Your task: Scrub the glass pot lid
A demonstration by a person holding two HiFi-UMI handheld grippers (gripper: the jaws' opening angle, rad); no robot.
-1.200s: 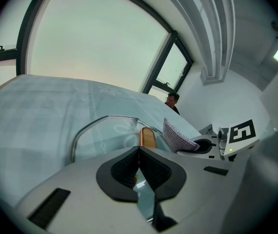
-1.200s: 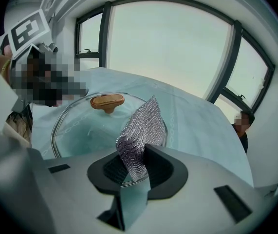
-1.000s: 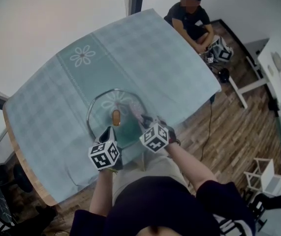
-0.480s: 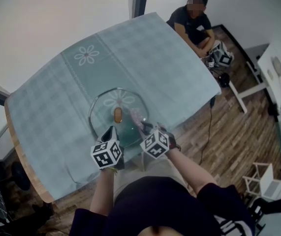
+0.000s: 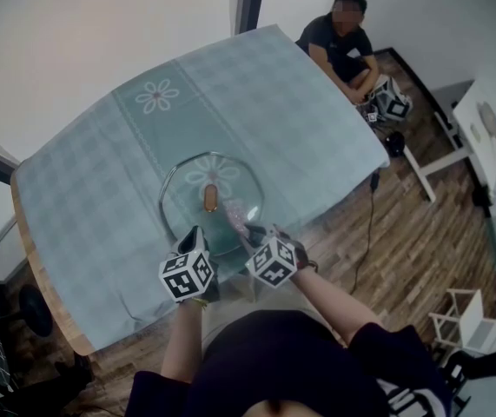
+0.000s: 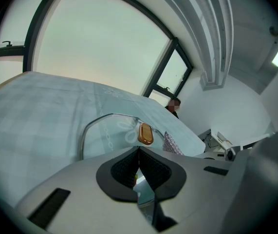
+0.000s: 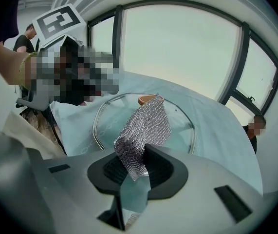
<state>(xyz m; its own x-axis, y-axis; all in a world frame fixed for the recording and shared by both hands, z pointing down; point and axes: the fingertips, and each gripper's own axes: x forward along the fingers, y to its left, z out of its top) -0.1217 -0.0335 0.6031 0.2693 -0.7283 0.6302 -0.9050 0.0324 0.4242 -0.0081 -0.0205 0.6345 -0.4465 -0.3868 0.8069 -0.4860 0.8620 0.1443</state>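
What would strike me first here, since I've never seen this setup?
A round glass lid with a brown knob lies on the pale green tablecloth, near the table's front edge. The right gripper is clamped on a silvery mesh scrubber over the lid, and the left gripper, shut, sits at its near edge. A seated person is beyond the table's far corner.

I take this for an office-like room: big windows (image 6: pixel 95 52), wood floor (image 5: pixel 404 241), white desk (image 5: pixel 484 133), seated person (image 5: pixel 341 42).
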